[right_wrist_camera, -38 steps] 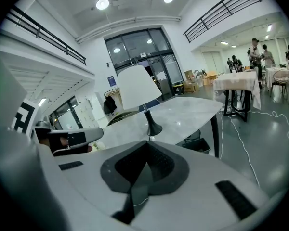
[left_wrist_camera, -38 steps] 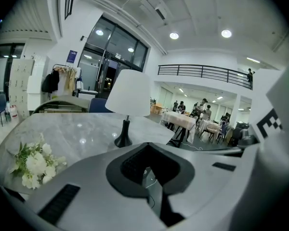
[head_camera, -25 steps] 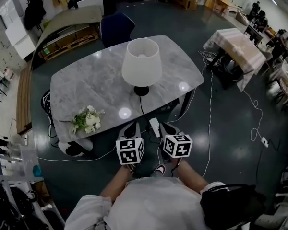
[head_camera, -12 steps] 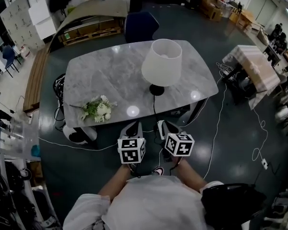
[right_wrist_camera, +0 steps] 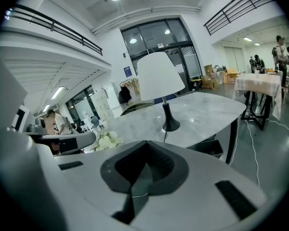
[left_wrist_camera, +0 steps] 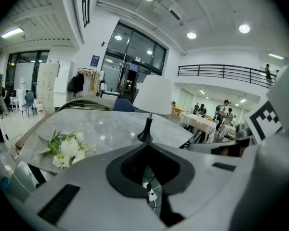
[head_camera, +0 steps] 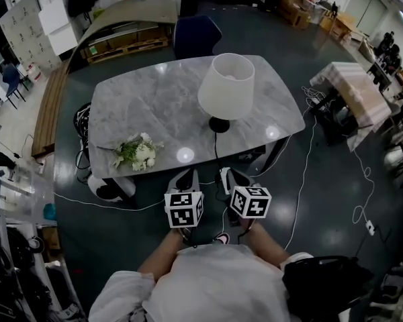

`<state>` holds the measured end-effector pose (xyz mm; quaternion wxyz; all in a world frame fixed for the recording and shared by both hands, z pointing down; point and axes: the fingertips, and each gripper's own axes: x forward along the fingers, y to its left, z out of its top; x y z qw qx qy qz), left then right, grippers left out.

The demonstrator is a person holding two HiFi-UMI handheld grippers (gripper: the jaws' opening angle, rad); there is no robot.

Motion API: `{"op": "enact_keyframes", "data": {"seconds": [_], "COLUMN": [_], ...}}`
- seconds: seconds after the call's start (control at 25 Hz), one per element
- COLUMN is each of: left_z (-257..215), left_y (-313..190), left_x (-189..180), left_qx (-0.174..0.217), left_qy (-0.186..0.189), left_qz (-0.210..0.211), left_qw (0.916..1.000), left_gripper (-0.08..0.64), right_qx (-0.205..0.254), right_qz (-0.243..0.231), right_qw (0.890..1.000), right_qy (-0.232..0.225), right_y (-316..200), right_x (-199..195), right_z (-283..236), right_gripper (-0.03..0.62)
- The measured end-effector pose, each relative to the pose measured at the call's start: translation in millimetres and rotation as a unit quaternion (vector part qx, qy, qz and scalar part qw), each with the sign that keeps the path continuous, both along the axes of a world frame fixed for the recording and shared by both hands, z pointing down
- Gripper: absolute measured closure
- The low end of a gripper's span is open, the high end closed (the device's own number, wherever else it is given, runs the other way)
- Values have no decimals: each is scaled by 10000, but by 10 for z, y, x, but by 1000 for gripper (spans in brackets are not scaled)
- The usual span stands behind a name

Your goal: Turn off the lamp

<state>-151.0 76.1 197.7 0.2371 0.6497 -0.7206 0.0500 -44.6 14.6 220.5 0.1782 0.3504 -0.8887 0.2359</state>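
The lamp (head_camera: 226, 86) has a white shade and a black base (head_camera: 219, 125). It stands on the near right part of the grey marble table (head_camera: 154, 106), and its black cord (head_camera: 215, 149) runs over the near edge. My left gripper (head_camera: 183, 178) and right gripper (head_camera: 234, 177) hang side by side just short of that edge, both shut and empty. The left gripper view shows its gripper (left_wrist_camera: 147, 145) pointing at the lamp (left_wrist_camera: 151, 95). In the right gripper view, its gripper (right_wrist_camera: 144, 142) points just left of the lamp (right_wrist_camera: 159, 76). I cannot tell whether the lamp is lit.
A bunch of white flowers (head_camera: 138, 153) lies on the table's near left. A white power strip (head_camera: 223, 177) and cables lie on the floor under the near edge. A blue chair (head_camera: 196, 35) stands behind the table, and another covered table (head_camera: 352, 92) stands at the right.
The head view has swung, so the table and lamp now sit further right in the frame. Both grippers stay shut and side by side before the table edge.
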Motion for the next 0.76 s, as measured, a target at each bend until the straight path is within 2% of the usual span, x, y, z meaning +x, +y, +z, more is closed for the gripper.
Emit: {"op": "enact_keyframes", "data": {"seconds": [0.76], "left_z": [60], "left_y": [-48], "left_x": [44], "left_qx": [-57], "left_qy": [-43], "left_qz": [20], "left_qw": [10000], "left_gripper": [552], "right_qx": [31], "right_qz": [83], "right_qw": [10000], "right_qy": [14], "right_y": [-59], "right_x": [75], "right_z": [33], "right_gripper": [594]}}
